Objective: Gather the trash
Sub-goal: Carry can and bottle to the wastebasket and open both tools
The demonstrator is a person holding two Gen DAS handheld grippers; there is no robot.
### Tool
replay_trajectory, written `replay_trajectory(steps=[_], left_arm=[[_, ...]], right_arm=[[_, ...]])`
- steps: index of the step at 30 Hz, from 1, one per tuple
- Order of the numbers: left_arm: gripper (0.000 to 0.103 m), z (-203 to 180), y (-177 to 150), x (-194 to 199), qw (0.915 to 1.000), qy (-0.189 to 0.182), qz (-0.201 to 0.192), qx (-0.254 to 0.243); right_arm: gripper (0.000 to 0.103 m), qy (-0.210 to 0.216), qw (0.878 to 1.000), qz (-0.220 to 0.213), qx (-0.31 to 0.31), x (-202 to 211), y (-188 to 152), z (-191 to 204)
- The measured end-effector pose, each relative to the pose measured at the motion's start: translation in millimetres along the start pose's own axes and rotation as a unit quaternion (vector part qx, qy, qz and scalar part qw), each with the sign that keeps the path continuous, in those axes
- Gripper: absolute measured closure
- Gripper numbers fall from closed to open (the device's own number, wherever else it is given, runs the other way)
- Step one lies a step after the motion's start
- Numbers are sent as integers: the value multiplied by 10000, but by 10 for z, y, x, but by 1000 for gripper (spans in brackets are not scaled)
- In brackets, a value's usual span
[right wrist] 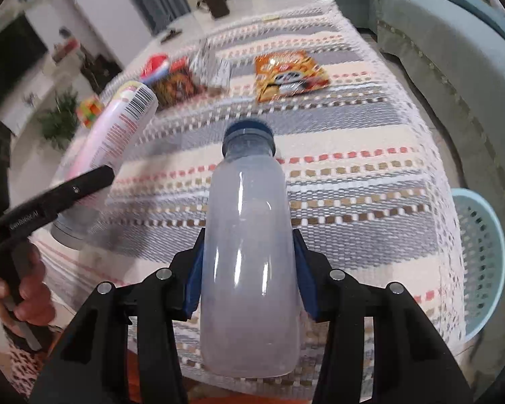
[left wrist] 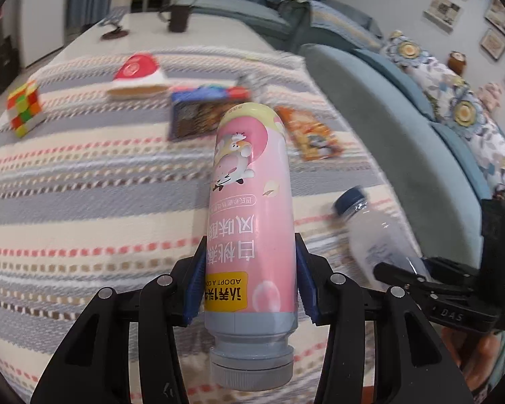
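My left gripper [left wrist: 250, 266] is shut on a pink drink bottle [left wrist: 252, 202], whose grey cap points back at the camera and whose base points away. In the right wrist view that pink bottle [right wrist: 118, 131] shows at the left, held above the table. My right gripper [right wrist: 249, 269] is shut on a cloudy white bottle [right wrist: 249, 252] with a dark blue cap [right wrist: 248, 134] at its far end. The same white bottle [left wrist: 377, 235] shows low at the right in the left wrist view. An orange snack packet [right wrist: 289, 75] and a dark snack packet [left wrist: 198, 118] lie flat on the striped tablecloth [right wrist: 353, 185].
A light blue mesh basket [right wrist: 481, 269] stands on the floor beside the table's right edge. A puzzle cube [left wrist: 25, 107] and a red and white wrapper [left wrist: 138, 77] lie at the far left. A blue sofa [left wrist: 404, 118] runs along the right. A hand [right wrist: 23, 286] grips the left tool.
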State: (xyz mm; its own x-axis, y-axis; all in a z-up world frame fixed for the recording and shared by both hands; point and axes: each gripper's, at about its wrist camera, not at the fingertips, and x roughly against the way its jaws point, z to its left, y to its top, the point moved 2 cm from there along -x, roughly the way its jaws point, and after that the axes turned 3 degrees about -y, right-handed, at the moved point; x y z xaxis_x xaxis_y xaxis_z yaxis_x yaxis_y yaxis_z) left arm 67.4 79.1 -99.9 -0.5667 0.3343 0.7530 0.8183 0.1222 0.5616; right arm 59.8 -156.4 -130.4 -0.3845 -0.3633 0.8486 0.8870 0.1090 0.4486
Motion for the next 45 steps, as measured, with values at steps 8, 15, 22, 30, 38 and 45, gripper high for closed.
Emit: replay_trajectory(steps=[8, 15, 22, 30, 38, 45], left_arm=[[58, -782, 285, 92, 9971, -502, -213, -536], [58, -1703, 420, -41, 9887, -863, -271, -1199], [58, -2492, 342, -438, 9767, -1257, -18, -1740], [58, -2853, -35, -1193, 9620, -1493, 864, -2116], [53, -2795, -354, -1676, 9520, -1260, 1567, -2308], [34, -2617, -279, -1613, 9611, -1250, 1333, -2069]], right_arm=[[59, -71, 9946, -885, -538, 768, 25, -473], [60, -477, 9806, -1530, -1124, 1392, -34, -1122], [60, -766, 9623, -1650, -2023, 1550, -321, -1957], [59, -1176, 9433, -1236, -2847, 1255, -713, -2672], [59, -1589, 9304, -697, -3230, 771, -927, -2911], [53, -1382, 9250, -594, -3490, 595, -1052, -2948]])
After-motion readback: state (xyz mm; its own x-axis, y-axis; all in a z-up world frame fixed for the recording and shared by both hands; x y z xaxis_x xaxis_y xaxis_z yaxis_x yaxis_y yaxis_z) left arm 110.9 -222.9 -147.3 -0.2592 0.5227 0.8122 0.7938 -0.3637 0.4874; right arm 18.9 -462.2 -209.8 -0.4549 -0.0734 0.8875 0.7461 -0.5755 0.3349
